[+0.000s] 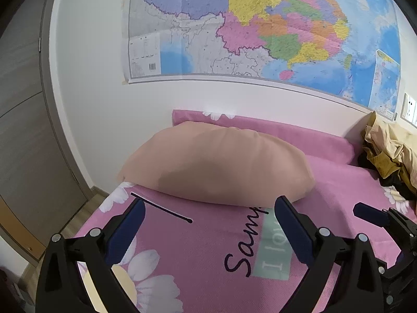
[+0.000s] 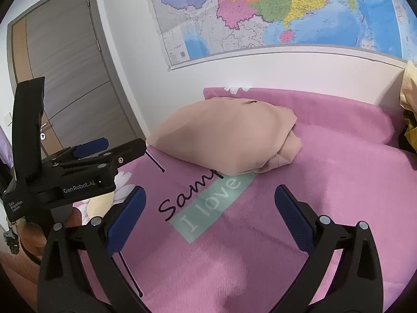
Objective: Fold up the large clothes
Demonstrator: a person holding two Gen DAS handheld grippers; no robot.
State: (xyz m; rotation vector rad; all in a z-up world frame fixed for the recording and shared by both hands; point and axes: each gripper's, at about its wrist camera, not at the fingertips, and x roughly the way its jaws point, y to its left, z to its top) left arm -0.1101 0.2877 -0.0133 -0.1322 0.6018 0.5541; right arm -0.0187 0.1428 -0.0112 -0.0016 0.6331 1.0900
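A folded peach garment point(image 1: 216, 164) point(image 2: 224, 135) lies on the pink flowered bed sheet point(image 1: 198, 260) point(image 2: 325, 182), near the head of the bed. My left gripper point(image 1: 208, 221) hovers open just in front of it, nothing between its blue pads. My right gripper point(image 2: 208, 208) is also open and empty, a little further back over the printed lettering. In the right wrist view the left gripper point(image 2: 122, 147) shows from the side at the left. One of the right gripper's fingers point(image 1: 370, 212) pokes in at the right of the left wrist view.
A heap of yellow and black clothes point(image 1: 391, 154) point(image 2: 409, 99) sits at the bed's right side. A pink bolster point(image 1: 260, 127) runs along the wall under a large map point(image 1: 260, 26). A grey door point(image 2: 65, 65) stands left of the bed's edge.
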